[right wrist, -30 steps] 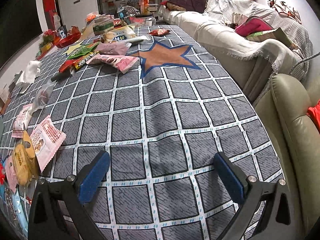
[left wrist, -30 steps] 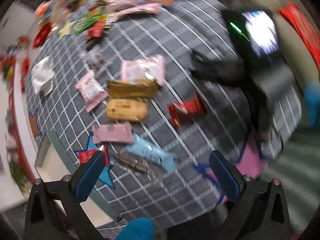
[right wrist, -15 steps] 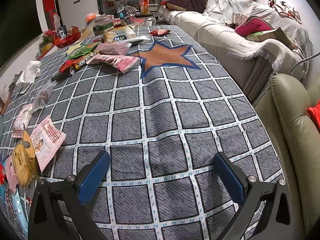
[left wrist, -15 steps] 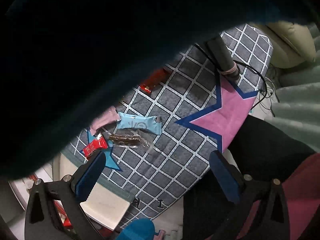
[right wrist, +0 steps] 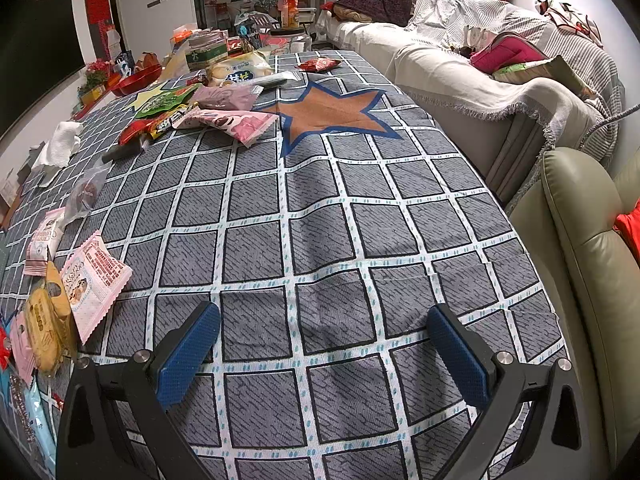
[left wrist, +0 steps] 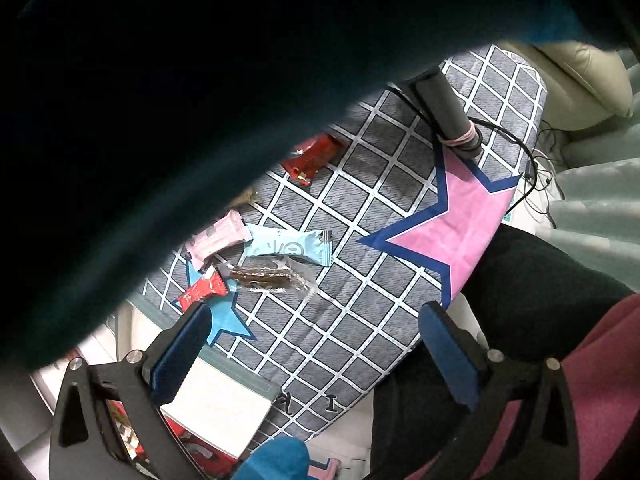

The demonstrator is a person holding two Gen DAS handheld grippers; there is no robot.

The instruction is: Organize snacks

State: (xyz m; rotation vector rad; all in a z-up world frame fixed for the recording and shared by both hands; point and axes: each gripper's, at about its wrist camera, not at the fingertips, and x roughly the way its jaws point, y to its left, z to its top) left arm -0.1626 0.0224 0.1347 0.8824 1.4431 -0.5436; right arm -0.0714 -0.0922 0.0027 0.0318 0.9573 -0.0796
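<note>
The left gripper (left wrist: pixel 316 344) is held above the near edge of the checked tablecloth (left wrist: pixel 360 320), jaws wide apart and empty. Ahead of its left jaw a small red packet (left wrist: pixel 202 290), a clear-wrapped brown bar (left wrist: pixel 262 276), a light blue packet (left wrist: pixel 290 246) and a pink packet (left wrist: pixel 218 238) are clustered; much of the view is covered by something dark and close.

The right gripper (right wrist: pixel 324 344) is held low over bare cloth, jaws likewise spread with nothing between them. Pink packets (right wrist: pixel 94 276) and a yellow snack (right wrist: pixel 42 328) are seen left of its left jaw; a larger snack pile (right wrist: pixel 208 100) lies well ahead.
</note>
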